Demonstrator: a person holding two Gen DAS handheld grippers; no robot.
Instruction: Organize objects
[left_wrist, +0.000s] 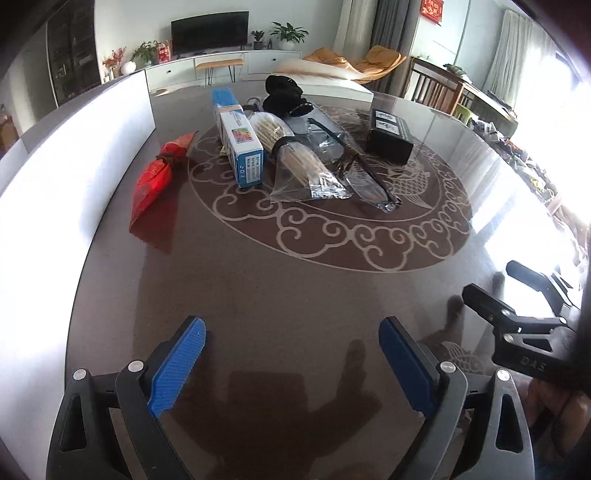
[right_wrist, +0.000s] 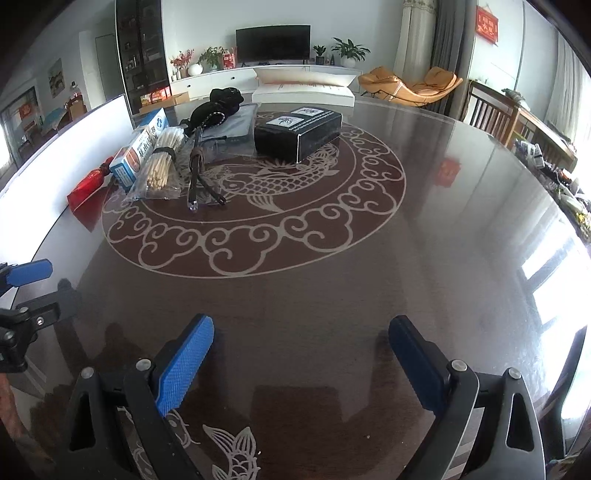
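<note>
Both grippers are wide open and hold nothing — the left gripper (left_wrist: 291, 363) and right gripper (right_wrist: 301, 363) hover over the table (left_wrist: 295, 288). At twelve o'clock, well apart, lie the blue box (left_wrist: 240, 142), chopsticks (left_wrist: 295, 158) and black box (right_wrist: 299, 133).

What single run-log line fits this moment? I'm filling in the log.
phase: pre-grasp | left gripper: open, empty | right gripper: open, empty | black rectangular box, blue-white carton: untouched on glossy brown table
</note>
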